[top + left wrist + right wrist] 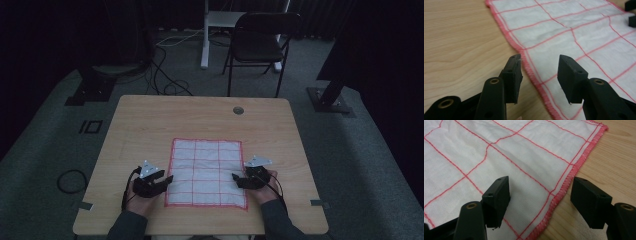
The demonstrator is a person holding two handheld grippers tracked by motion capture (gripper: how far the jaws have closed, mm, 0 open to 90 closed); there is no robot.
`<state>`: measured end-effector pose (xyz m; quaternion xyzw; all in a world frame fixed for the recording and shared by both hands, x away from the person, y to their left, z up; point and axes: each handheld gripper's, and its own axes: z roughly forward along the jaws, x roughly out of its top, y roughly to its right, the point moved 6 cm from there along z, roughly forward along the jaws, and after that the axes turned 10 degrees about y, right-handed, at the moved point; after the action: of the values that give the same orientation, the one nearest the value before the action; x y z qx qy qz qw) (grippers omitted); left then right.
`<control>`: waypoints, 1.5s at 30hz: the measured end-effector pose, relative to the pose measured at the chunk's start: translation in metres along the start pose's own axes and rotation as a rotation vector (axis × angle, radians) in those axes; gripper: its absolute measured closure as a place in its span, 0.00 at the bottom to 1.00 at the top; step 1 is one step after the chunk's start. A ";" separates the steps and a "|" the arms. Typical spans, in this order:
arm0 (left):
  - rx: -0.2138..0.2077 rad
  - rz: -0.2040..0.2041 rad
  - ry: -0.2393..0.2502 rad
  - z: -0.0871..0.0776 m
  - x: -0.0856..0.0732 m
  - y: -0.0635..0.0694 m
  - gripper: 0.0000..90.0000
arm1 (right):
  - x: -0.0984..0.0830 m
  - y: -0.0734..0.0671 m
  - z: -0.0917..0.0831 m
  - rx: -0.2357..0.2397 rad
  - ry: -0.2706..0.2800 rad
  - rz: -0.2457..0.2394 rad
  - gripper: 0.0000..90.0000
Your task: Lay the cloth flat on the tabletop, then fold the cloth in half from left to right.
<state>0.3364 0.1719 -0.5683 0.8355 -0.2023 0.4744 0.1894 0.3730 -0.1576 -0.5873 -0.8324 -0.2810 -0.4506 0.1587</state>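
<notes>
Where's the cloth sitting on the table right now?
In the high view the white cloth with red grid lines lies flat on the near half of the table, between the left gripper and right gripper.

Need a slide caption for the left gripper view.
Left gripper open, jaws straddling the red-stitched edge of a white checked cloth on a wooden table.

Far half of surface (pixel 200 117): I saw bare wood, open passage.
Cloth (pixel 206 170): lay flat, no obstacle above it.
Left gripper (pixel 161 181): at the cloth's left edge, blocking that side.
Right gripper (pixel 239 180): at the right edge, likewise.
Port hole (pixel 238 110): flush, far off.
</notes>
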 end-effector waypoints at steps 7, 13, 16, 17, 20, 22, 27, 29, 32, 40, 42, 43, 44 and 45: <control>0.014 -0.053 0.022 -0.002 0.001 -0.011 0.60 | 0.000 0.000 0.000 0.004 0.001 -0.001 0.34; 0.022 -0.078 0.031 0.003 0.005 -0.013 0.60 | -0.001 0.000 -0.001 0.004 0.001 -0.001 0.34; 0.035 -0.075 0.024 0.008 0.007 -0.013 0.60 | -0.001 0.000 -0.001 0.005 0.001 0.000 0.34; 0.036 -0.073 0.022 0.008 0.008 -0.014 0.60 | -0.001 0.000 -0.001 0.005 0.000 -0.001 0.34; 0.049 -0.084 0.018 0.012 0.009 -0.017 0.60 | -0.001 0.000 -0.001 0.005 0.000 0.000 0.34; 0.060 -0.088 0.015 0.015 0.010 -0.018 0.60 | -0.001 0.000 -0.001 0.005 -0.001 -0.001 0.34; 0.075 -0.097 -0.004 0.021 0.011 -0.021 0.60 | -0.001 0.000 -0.001 0.005 0.000 0.000 0.34; 0.078 -0.100 -0.009 0.023 0.011 -0.022 0.60 | -0.001 0.000 -0.001 0.007 -0.001 0.000 0.34; 0.077 -0.096 -0.017 0.026 0.011 -0.022 0.60 | -0.001 0.000 -0.002 0.009 0.000 -0.002 0.34; 0.087 -0.084 -0.042 0.032 0.008 -0.020 0.60 | -0.001 -0.001 -0.002 0.010 0.001 -0.002 0.35; 0.084 -0.086 -0.048 0.034 0.007 -0.019 0.60 | -0.001 -0.001 -0.002 0.011 0.001 -0.002 0.35; 0.085 -0.083 -0.046 0.035 0.007 -0.018 0.60 | -0.001 -0.001 -0.002 0.011 0.001 -0.002 0.35; 0.085 -0.084 -0.048 0.035 0.007 -0.018 0.60 | -0.001 -0.001 -0.002 0.011 0.001 -0.002 0.35; 0.082 -0.084 -0.048 0.036 0.007 -0.017 0.61 | -0.001 -0.001 -0.002 0.011 0.001 -0.002 0.35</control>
<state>0.3743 0.1672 -0.5811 0.8615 -0.1518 0.4538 0.1698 0.3706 -0.1586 -0.5873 -0.8310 -0.2844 -0.4495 0.1629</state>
